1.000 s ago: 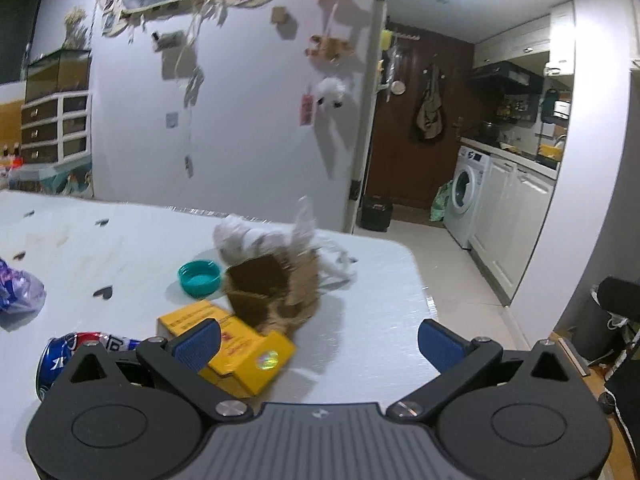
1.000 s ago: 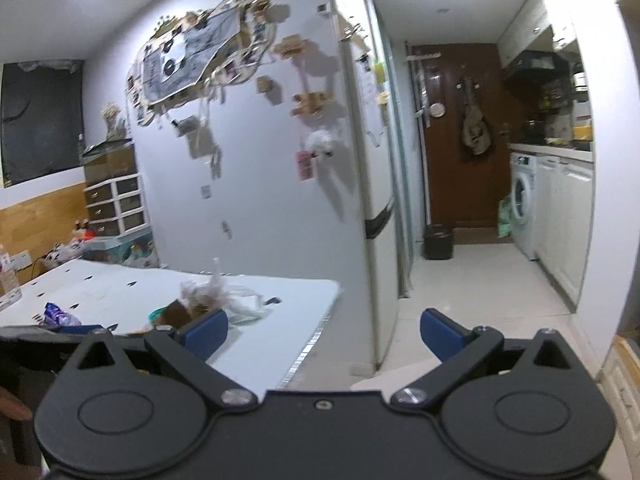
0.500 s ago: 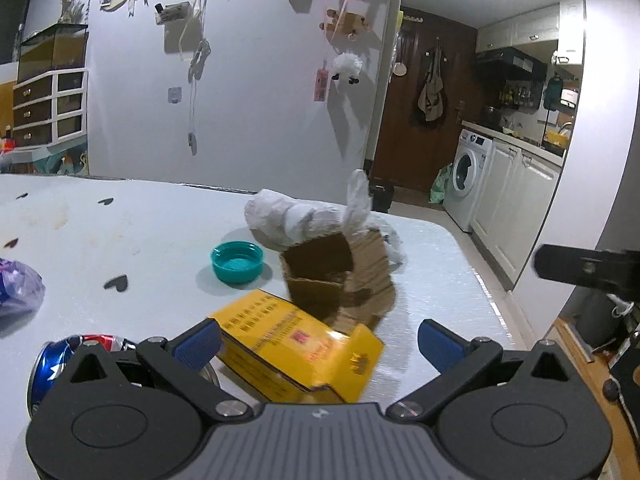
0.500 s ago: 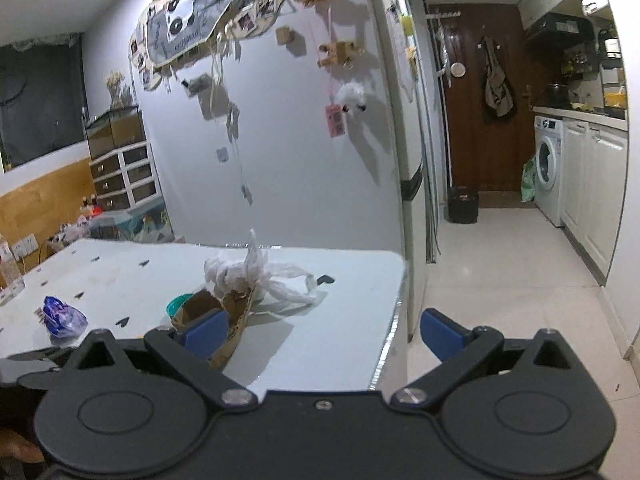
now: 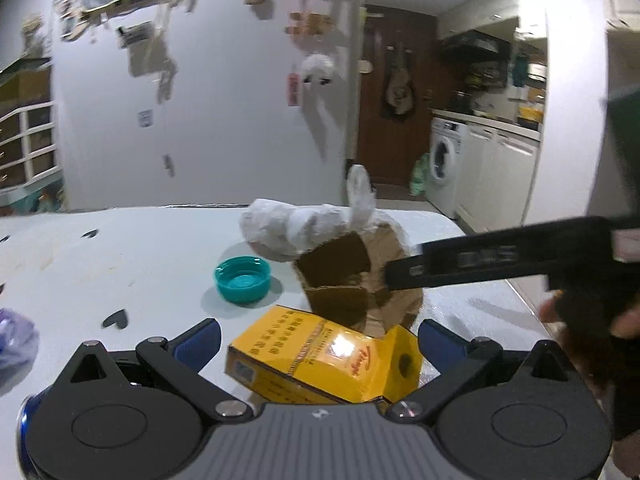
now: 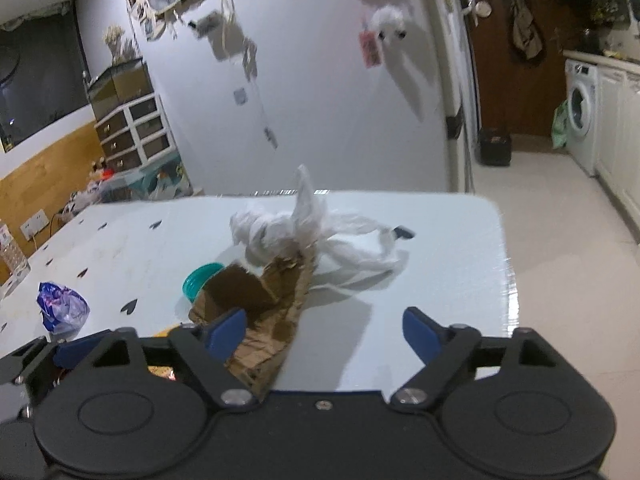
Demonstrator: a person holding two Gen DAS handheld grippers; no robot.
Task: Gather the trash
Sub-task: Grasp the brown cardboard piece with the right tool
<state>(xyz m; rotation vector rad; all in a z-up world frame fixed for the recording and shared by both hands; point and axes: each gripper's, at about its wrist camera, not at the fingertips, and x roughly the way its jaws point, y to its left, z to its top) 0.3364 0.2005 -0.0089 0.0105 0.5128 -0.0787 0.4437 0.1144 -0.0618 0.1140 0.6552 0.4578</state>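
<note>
A yellow carton (image 5: 320, 360) lies on the white table between the open fingers of my left gripper (image 5: 318, 338). Behind it stands torn brown cardboard (image 5: 352, 280), a crumpled white plastic bag (image 5: 296, 224) and a teal bottle cap (image 5: 242, 278). My right gripper (image 6: 320, 328) is open above the table's near edge, its left finger over the cardboard (image 6: 260, 312); the bag (image 6: 304, 232) and cap (image 6: 200, 280) lie beyond. The right gripper's finger (image 5: 480, 258) reaches in from the right in the left wrist view.
A crushed blue can (image 5: 24, 424) lies at the left gripper's left side. A purple wrapper (image 6: 62, 306) lies at the table's left. The table edge (image 6: 508, 280) drops to the kitchen floor on the right. A wall with hanging items stands behind the table.
Both grippers moved forward toward the trash pile. The yellow carton now sits between the left fingers. The right gripper came over the table and entered the left wrist view.
</note>
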